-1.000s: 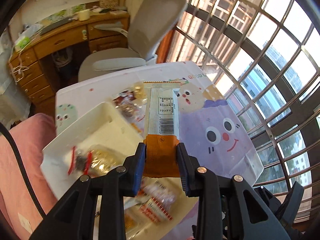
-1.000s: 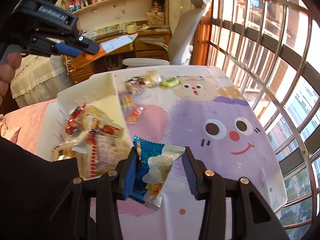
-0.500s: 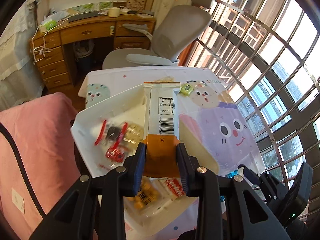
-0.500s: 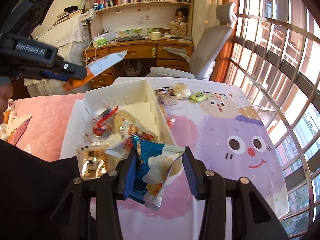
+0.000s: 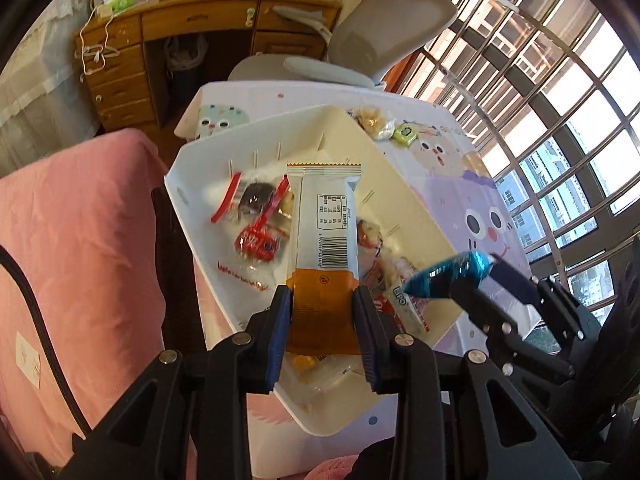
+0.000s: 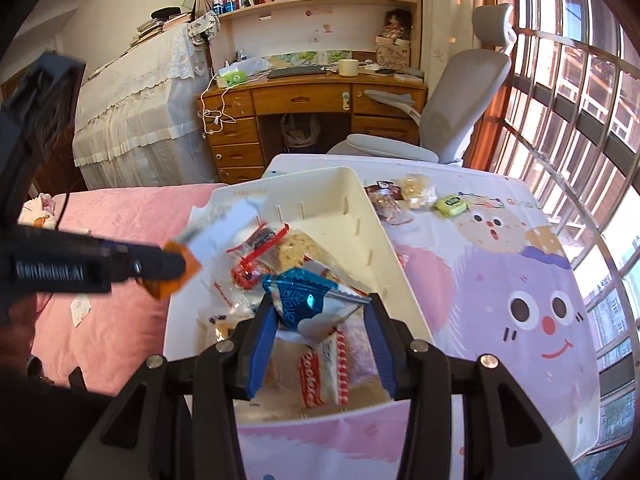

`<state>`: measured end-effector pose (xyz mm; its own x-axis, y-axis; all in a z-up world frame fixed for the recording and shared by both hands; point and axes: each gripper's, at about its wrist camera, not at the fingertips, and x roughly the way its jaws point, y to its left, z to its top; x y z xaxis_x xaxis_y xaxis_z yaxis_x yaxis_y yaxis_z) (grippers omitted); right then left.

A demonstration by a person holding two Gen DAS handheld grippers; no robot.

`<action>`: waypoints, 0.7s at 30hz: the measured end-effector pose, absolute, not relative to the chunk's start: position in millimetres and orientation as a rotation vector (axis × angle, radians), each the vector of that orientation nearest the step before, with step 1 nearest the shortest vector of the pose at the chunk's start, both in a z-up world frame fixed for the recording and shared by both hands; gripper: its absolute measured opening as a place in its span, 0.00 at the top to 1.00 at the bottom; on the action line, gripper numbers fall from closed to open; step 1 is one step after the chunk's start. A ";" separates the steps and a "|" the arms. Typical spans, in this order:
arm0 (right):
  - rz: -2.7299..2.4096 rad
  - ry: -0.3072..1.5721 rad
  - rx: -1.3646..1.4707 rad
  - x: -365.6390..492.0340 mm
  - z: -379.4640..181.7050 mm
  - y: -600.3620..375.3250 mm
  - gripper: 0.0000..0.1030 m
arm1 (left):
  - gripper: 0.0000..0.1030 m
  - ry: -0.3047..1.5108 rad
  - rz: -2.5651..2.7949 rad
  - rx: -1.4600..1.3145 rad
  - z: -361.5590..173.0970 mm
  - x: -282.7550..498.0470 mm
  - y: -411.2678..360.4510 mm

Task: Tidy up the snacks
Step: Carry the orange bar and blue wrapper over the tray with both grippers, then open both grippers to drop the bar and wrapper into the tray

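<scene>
A white tray point(image 5: 404, 196) point(image 6: 352, 184) on the table holds several wrapped snacks. My left gripper point(image 5: 322, 304) is shut on a white and orange snack bar point(image 5: 323, 236) and holds it over the tray; it shows from the side in the right wrist view point(image 6: 172, 270). My right gripper point(image 6: 320, 316) is shut on a blue and white snack packet point(image 6: 308, 300) above the tray's near part; it also shows in the left wrist view point(image 5: 452, 272). A few loose snacks point(image 6: 416, 196) and a green candy point(image 6: 452, 205) lie on the tablecloth beyond the tray.
The table has a cartoon tablecloth point(image 6: 520, 280). A pink bed point(image 6: 100, 240) lies to the left. A grey office chair point(image 6: 460, 92) and a wooden desk point(image 6: 304, 100) stand beyond the table. A barred window point(image 6: 580, 100) is on the right.
Both grippers have moved left, over the tray, each still holding its snack. The right gripper's blue packet now hangs over the tray instead of the tablecloth.
</scene>
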<state>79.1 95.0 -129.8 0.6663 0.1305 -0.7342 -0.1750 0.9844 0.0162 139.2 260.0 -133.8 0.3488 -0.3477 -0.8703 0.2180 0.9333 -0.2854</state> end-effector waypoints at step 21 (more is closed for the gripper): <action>0.163 0.933 0.104 91.5 -146.9 16.4 0.48 | 0.27 1.154 -0.308 -0.165 -138.3 138.5 199.0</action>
